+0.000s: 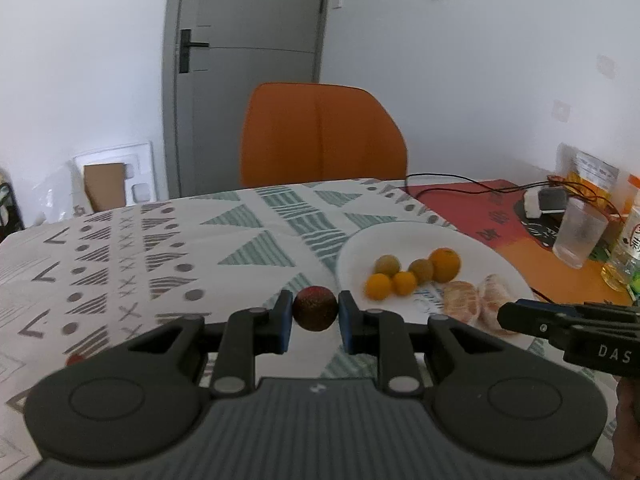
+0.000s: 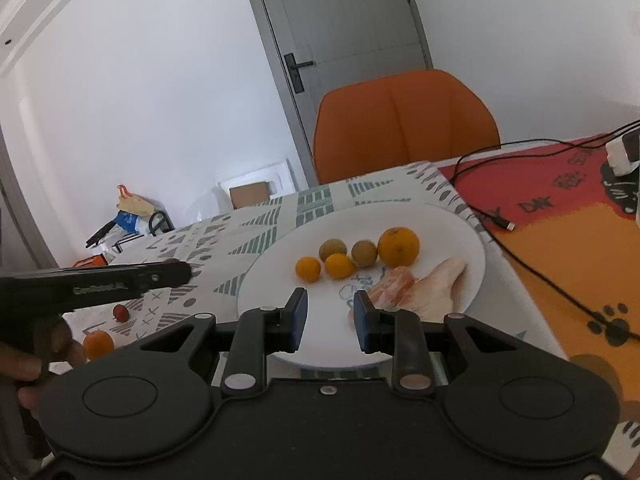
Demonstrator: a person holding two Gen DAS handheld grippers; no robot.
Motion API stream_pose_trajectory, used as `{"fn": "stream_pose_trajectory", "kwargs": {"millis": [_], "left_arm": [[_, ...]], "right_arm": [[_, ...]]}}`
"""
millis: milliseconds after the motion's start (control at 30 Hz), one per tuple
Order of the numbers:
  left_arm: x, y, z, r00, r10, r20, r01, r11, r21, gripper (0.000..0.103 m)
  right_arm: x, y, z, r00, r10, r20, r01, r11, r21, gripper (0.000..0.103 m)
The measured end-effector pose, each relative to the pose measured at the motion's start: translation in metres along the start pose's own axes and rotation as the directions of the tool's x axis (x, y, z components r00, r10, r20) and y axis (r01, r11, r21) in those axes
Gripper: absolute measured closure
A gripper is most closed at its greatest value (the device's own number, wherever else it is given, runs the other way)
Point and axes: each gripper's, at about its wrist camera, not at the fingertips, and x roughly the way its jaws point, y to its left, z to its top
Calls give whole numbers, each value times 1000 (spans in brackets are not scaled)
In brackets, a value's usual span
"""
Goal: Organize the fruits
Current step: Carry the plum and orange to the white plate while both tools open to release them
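My left gripper (image 1: 315, 312) is shut on a dark red round fruit (image 1: 315, 309) and holds it above the patterned tablecloth, just left of the white plate (image 1: 400, 236). The plate holds an orange (image 1: 445, 265), two small orange fruits (image 1: 378, 286), two greenish-brown fruits (image 1: 387, 265) and peeled citrus segments (image 1: 464, 306). My right gripper (image 2: 331, 316) is open and empty over the near part of the plate (image 2: 280, 272), beside the peeled segments (image 2: 416, 284). A small red fruit (image 2: 120, 312) and a small orange fruit (image 2: 98, 343) lie on the cloth at left.
An orange chair (image 1: 320, 136) stands behind the table. A glass (image 1: 580, 236), bottles and a charger with black cables (image 2: 520, 248) sit on the red-orange mat at right. The left gripper's body (image 2: 96, 282) crosses the right wrist view.
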Motion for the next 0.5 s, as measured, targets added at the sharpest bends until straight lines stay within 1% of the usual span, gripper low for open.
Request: {"fn": "stream_pose_trajectory", "kwargs": {"millis": [233, 500], "left_arm": [[15, -29, 7, 999, -54, 0, 54, 998, 32, 80], [27, -46, 11, 995, -97, -10, 97, 994, 47, 80]], "right_arm": [[-3, -15, 2, 1000, -18, 12, 18, 1000, 25, 75], [-5, -23, 5, 999, -42, 18, 41, 998, 38, 75]]}}
